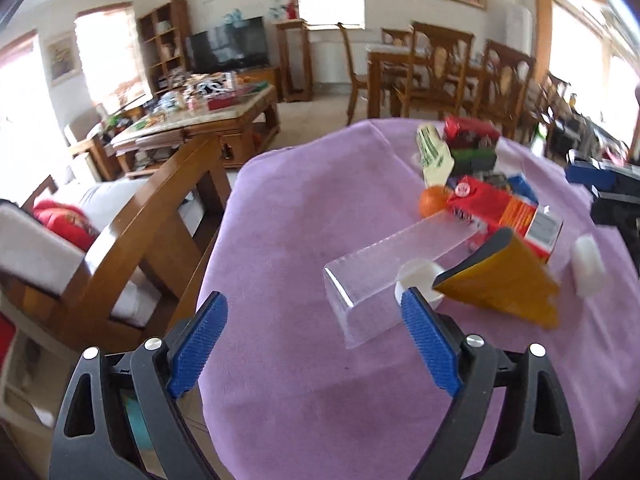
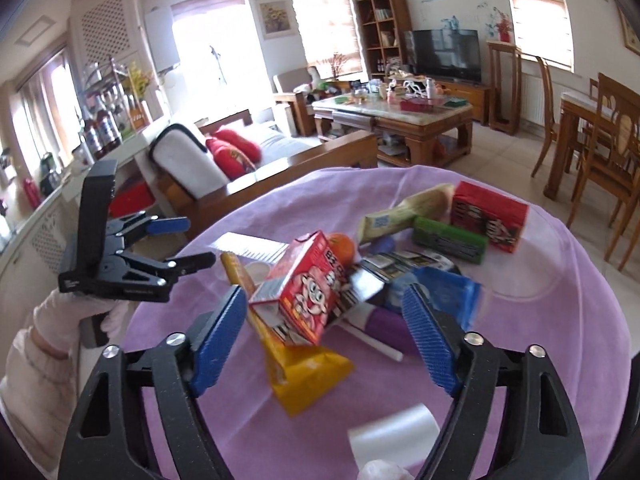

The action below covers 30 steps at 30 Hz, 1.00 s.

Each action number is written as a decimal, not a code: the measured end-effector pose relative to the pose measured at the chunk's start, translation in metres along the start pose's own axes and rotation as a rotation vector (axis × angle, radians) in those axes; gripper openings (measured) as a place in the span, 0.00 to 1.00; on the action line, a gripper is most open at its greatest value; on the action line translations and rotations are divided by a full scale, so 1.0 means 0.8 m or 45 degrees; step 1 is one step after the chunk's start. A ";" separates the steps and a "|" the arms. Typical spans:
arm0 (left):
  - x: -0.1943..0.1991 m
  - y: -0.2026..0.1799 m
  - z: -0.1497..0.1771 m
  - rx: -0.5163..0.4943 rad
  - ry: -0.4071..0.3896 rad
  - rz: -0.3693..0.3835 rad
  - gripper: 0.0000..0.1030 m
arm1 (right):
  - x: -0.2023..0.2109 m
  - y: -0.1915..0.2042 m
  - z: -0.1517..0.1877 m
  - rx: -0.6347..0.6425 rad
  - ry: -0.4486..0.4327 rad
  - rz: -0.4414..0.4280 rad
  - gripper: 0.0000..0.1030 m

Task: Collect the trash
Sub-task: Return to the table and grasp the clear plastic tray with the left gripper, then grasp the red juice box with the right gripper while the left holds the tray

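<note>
A heap of trash lies on the purple tablecloth (image 1: 304, 240). It holds a red milk carton (image 2: 310, 284), a yellow pouch (image 2: 306, 374), a clear plastic box (image 1: 384, 276), a white cup (image 1: 420, 282), an orange (image 1: 434, 200), a green box (image 2: 450, 239), a red box (image 2: 490, 216) and a blue packet (image 2: 448, 286). My left gripper (image 1: 316, 312) is open and empty over the cloth, near the clear box. My right gripper (image 2: 324, 308) is open, its fingers on either side of the red carton (image 1: 508, 210), without touching it. The left gripper also shows in the right wrist view (image 2: 200, 240).
A wooden sofa (image 1: 132, 236) with red cushions stands past the table's far left edge. A cluttered coffee table (image 2: 394, 114), a TV and dining chairs (image 1: 444, 68) stand further off. A white roll (image 1: 586, 266) lies at the right of the cloth. A clear lid (image 2: 394, 430) lies near me.
</note>
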State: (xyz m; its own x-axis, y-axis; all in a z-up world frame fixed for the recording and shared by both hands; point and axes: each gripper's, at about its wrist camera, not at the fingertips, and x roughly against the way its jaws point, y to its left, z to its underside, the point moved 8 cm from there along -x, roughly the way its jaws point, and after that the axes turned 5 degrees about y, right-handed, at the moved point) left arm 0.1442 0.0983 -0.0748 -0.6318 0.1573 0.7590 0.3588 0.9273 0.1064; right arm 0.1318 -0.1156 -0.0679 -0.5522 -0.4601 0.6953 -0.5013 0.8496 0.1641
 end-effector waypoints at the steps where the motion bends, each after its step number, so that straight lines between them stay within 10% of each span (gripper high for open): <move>1: -0.005 -0.004 0.000 -0.035 -0.001 0.007 0.84 | -0.009 0.003 -0.003 0.001 0.015 0.004 0.72; 11: -0.051 -0.024 -0.006 -0.313 0.121 0.107 0.83 | -0.071 0.014 -0.010 0.057 0.169 0.036 0.71; 15: -0.049 -0.041 -0.002 -0.366 0.118 0.143 0.37 | -0.083 0.017 -0.005 0.098 0.207 0.070 0.55; 17: -0.049 -0.038 -0.002 -0.305 0.119 0.148 0.33 | -0.085 0.015 -0.001 0.104 0.212 0.085 0.46; 30: 0.039 -0.037 -0.029 -0.118 -0.248 -0.263 0.23 | -0.039 -0.002 0.001 0.041 0.052 0.091 0.32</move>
State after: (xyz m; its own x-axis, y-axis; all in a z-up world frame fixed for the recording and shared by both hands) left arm 0.1299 0.0676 -0.0397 -0.8148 0.0394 0.5784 0.2648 0.9128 0.3109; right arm 0.1494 -0.1032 -0.0902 -0.5599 -0.3873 0.7324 -0.4835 0.8706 0.0908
